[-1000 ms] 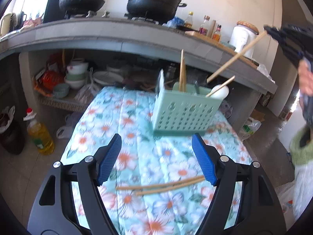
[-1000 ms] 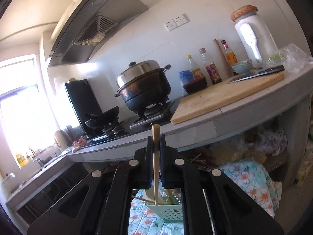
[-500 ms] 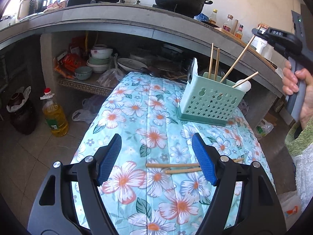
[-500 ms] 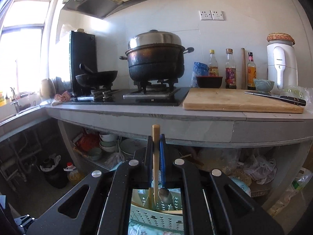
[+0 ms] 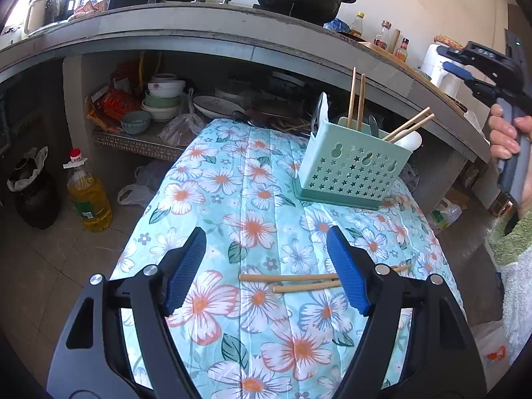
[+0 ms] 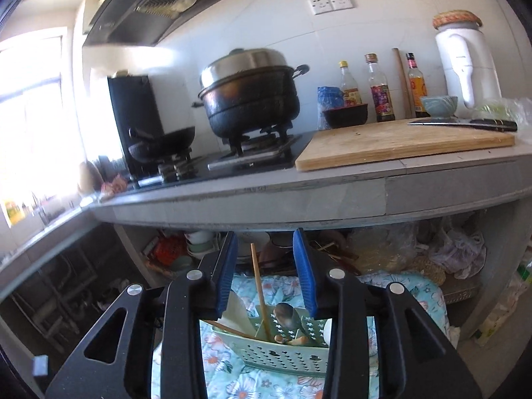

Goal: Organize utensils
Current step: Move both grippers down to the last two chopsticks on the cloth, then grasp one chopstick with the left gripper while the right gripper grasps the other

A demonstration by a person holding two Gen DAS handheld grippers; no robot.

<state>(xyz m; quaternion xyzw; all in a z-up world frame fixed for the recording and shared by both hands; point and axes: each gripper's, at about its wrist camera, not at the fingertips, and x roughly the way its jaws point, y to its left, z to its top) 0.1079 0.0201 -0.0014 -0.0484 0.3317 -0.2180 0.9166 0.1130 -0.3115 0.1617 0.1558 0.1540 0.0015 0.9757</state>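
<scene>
White tiled wall (image 6: 372, 33), grey counter (image 6: 299, 199) with stove, bright window (image 6: 30, 99) at left, tiled floor (image 5: 50, 266).

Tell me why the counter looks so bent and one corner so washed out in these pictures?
Both views use a fisheye lens, so the straight counter edge bows. In the right wrist view the window is blown out by daylight, hiding detail there. The left wrist view is evenly lit and sharp on the flowered cloth.
</scene>
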